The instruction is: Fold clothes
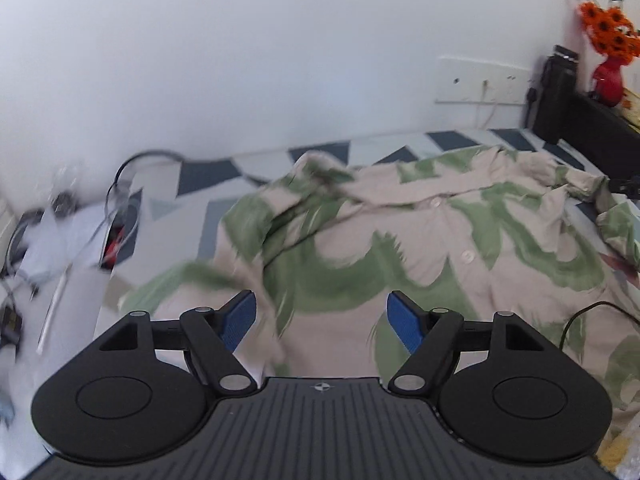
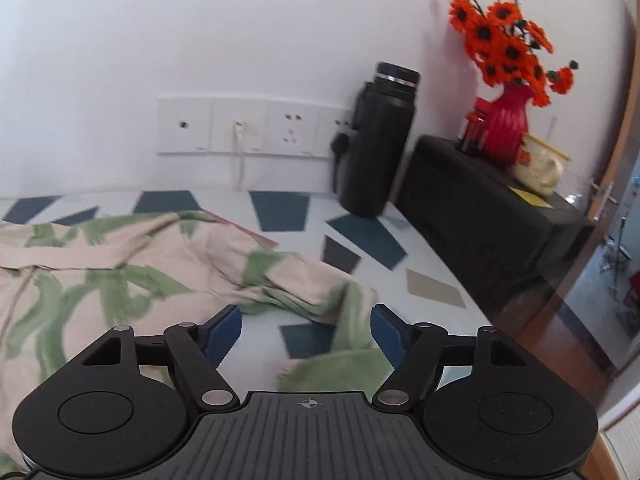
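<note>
Both sets of jaws stand wide apart, and neither one is pressing on any cloth. Your left gripper (image 1: 322, 318) hangs over the near part of the shirt (image 1: 400, 248), blue pads (image 1: 404, 320) spread, with the beige-and-green fabric showing in the gap below them but clear of both pads. Your right gripper (image 2: 306, 332) is released too; a green-printed sleeve end (image 2: 348, 344) lies between and under its fingers, brushing close to the right pad, though you are not clamping it.

That shirt is spread across the patterned bedcover (image 1: 256, 168), button placket (image 1: 452, 232) facing up and running from the collar toward the near edge. On the left-wrist view the left sleeve is bunched and blurred toward the bed's left edge. On the right-wrist view the right sleeve is crumpled into a heap toward the bed's right edge, leaving the blue and grey patches of the cover bare beyond it.

Over at the far right corner of the bed you have a black flask (image 2: 380, 140) standing upright against the wall, just beside a black cabinet (image 2: 480, 208). A red vase of orange flowers (image 2: 508, 120) and a cream mug (image 2: 540, 168) sit on top of that cabinet. Wall sockets (image 2: 256, 124) run behind the bed, one with a white cable plugged in.
</note>
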Motion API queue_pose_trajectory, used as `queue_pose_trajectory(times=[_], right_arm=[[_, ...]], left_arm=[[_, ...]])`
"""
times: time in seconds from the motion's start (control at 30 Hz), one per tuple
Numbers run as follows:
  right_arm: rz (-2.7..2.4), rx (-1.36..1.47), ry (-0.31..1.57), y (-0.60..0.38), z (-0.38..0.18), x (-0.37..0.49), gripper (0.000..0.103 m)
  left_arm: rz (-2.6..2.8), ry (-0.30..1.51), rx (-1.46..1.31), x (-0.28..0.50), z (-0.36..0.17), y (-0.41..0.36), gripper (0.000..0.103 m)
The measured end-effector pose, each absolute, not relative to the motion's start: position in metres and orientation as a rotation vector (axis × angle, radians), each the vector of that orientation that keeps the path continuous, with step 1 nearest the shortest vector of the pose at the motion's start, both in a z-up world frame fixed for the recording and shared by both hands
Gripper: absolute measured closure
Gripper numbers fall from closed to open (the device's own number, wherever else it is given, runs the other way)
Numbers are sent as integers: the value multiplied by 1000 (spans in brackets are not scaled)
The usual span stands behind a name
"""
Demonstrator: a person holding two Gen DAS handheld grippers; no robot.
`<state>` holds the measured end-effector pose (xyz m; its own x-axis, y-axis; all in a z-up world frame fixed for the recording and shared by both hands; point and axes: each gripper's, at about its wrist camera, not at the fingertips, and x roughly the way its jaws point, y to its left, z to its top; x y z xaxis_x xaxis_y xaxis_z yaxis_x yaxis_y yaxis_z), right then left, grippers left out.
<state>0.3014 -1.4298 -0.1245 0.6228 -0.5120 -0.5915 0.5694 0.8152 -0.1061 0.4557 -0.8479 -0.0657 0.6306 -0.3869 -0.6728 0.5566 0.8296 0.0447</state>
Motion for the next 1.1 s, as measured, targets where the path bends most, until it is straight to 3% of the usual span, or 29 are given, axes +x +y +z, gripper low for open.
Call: queue_pose_trajectory(times=[0.2,0.3,0.5,0.6,0.63,0.67,0.83,1.1], right_arm=[[-405,117,742,-1397,-154,358,30],[-364,118,733,-1384,-158,392,30],[-347,160,799,-1390,-176,450,25],[-326,179,864,-1393,-194,463,20],[-317,185,882,-1393,-200,465,5],[-303,180,891,-1392,-203,465,1],[-234,137,919,-1380,-204,457,1],[-190,111,889,-1371,-205,427,1]], left_arm=[[-727,720,312,509,-102,-913,28],[-728,819,287,544,-125,-928,26],[-593,850,254,574,-155,-928,24],[-575,838,238,568,-166,-919,2],[-571,827,246,564,-168,-916,1],[-568,836,248,562,-168,-915,1],[-559,926,274,554,-161,-916,1],[-576,904,309,509,-163,-900,0]])
